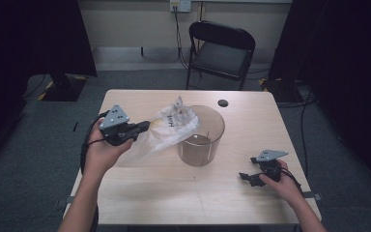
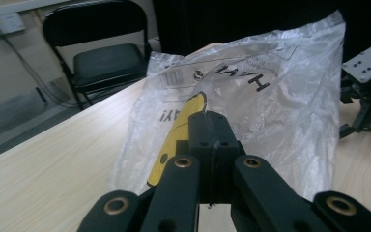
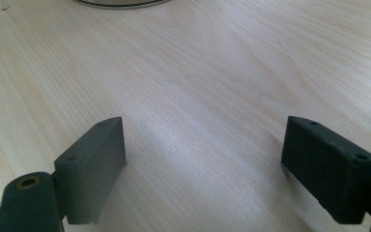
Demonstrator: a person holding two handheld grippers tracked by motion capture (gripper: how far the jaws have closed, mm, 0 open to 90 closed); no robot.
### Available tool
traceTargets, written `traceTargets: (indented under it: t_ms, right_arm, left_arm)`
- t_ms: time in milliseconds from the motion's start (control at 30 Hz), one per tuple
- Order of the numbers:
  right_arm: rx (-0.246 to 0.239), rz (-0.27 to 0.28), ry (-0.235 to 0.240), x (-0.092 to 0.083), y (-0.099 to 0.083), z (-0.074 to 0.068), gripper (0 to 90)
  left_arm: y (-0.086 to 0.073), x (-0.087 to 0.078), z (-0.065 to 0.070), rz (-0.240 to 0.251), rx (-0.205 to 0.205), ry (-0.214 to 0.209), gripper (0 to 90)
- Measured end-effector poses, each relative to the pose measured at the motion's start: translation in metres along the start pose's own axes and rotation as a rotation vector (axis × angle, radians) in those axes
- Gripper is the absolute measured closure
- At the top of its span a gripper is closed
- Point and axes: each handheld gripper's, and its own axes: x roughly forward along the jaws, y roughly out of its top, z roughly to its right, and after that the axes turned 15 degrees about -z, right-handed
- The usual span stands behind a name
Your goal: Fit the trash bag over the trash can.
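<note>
My left tongs [image 1: 144,126] are pinched tight on the edge of a clear plastic bag [image 1: 166,131], which I hold lifted off the table [image 1: 174,193]. In the left gripper view the two black jaws meet on the film right where a yellow printed patch [image 2: 181,133] shows, and the bag [image 2: 251,111] fans out beyond the tips, crinkled, with dark lettering on it. From the high view the bag stretches from the tongs toward a clear round container [image 1: 202,136] standing near the table's middle, and its far end drapes over the container's near rim; I cannot tell whether any of it reaches inside.

My right tongs [image 1: 244,176] sit low over the table near its right front edge, well apart from the bag and the container. In the right gripper view the jaws stand wide, with bare wood between them and the container's base [image 3: 121,3] just at the top edge.
</note>
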Motion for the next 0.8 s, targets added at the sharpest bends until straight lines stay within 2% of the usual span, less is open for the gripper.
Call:
traceTargets:
  t_ms: [200,367,433,633,800]
  right_arm:
    - [-0.012,0.002,-0.01,-0.002,0.0,0.0,15.8]
    - [0.021,0.045,0.012,-0.01,0.006,0.001,15.7]
    - [0.025,0.064,0.022,-0.016,0.012,0.0,15.7]
    - [0.027,0.182,0.052,-0.042,0.037,-0.005,15.7]
    - [-0.003,0.201,0.053,-0.06,0.056,-0.008,15.7]
  left_arm:
    - [0.007,0.019,0.008,-0.009,0.022,-0.031,90.0]
    - [0.008,0.03,0.006,-0.025,0.031,-0.036,90.0]
    - [0.01,0.034,0.006,-0.032,0.041,-0.042,90.0]
    - [0.013,0.042,0.01,-0.04,0.073,-0.048,90.0]
    - [0.014,0.045,0.013,-0.036,0.072,-0.058,90.0]
